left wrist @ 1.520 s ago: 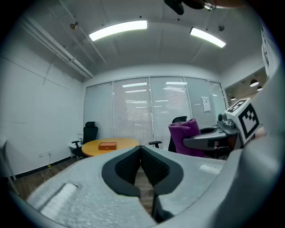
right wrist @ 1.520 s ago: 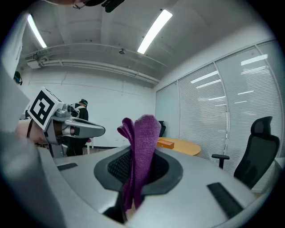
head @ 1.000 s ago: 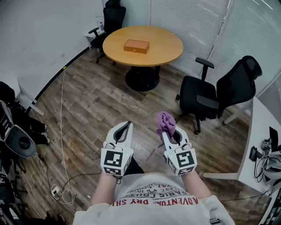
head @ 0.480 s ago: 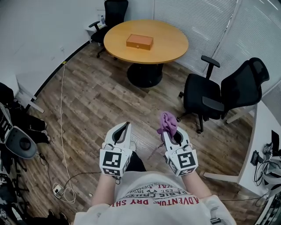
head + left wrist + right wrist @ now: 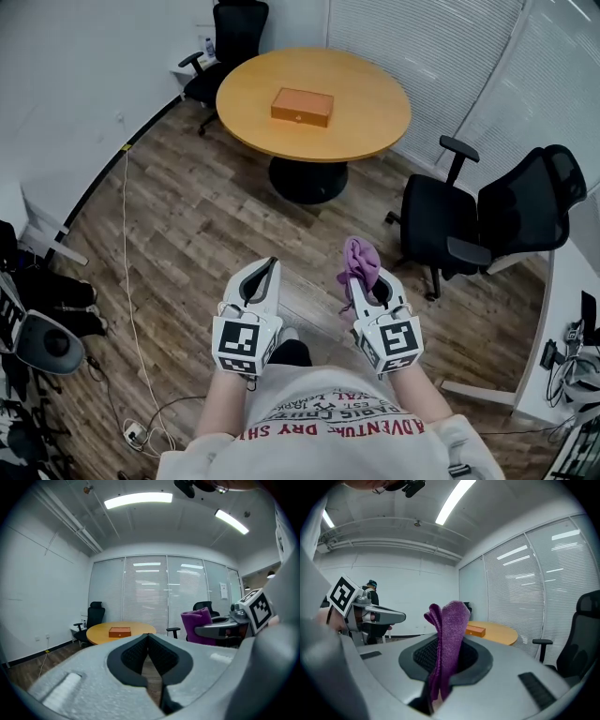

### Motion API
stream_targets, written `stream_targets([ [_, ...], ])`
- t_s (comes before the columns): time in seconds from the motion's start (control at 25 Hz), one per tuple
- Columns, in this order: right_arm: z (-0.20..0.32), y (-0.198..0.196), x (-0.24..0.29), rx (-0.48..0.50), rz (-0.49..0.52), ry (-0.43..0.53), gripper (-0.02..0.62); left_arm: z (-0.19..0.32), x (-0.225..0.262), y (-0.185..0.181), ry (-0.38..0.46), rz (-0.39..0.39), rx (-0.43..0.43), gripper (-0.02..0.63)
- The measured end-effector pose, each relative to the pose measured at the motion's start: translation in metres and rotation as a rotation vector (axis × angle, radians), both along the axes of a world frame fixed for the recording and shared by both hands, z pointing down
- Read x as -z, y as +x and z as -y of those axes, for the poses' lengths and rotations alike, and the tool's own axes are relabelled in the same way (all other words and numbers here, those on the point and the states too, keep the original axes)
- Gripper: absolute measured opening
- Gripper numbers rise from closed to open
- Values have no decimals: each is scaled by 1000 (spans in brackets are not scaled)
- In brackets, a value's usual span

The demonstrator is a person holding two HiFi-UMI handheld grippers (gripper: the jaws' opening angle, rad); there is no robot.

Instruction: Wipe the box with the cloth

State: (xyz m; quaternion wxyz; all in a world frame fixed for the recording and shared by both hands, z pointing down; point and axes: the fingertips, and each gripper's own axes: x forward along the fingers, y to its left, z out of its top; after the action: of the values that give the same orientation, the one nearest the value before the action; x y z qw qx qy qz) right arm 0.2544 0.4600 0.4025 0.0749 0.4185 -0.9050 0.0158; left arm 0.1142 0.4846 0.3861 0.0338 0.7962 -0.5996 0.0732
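Walking forward, I am drawing closer to the orange box (image 5: 302, 107) lying on the far round tabletop (image 5: 366, 112). My right gripper (image 5: 364, 284) is pinching the purple cloth (image 5: 359, 260) in its jaws; my left gripper (image 5: 269, 269) is keeping its jaws together, empty. I am judging the approach unfinished until the box is within reach

Two white handheld tools show, the left tool (image 5: 272, 264) and the right tool (image 5: 364, 281). There is one purple cloth (image 5: 359, 257), one flat orange rectangular box (image 5: 302, 106), one round wooden tabletop (image 5: 375, 103), and two black office chairs: the far chair (image 5: 234, 28) and the near chair (image 5: 436, 220).
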Motion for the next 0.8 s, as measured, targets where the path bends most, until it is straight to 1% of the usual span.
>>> stream_targets([
  [0.16, 39, -39, 5, -15, -25, 7, 66, 44, 12, -45, 11, -13, -8, 9],
  [0.28, 63, -57, 12, -37, -28, 14, 66, 68, 22, -66, 26, -23, -24, 9],
  [0.4, 84, -75, 13, -41, -38, 9, 66, 88, 25, -88, 39, -44, -1, 9],
  [0.52, 98, -90, 9, -28, -58, 7, 66, 100, 18, -102, 29, -76, 9, 8],
  [0.8, 146, -116, -7, -8, -56, -14, 66, 141, 1, -129, 6, -52, 31, 9],
])
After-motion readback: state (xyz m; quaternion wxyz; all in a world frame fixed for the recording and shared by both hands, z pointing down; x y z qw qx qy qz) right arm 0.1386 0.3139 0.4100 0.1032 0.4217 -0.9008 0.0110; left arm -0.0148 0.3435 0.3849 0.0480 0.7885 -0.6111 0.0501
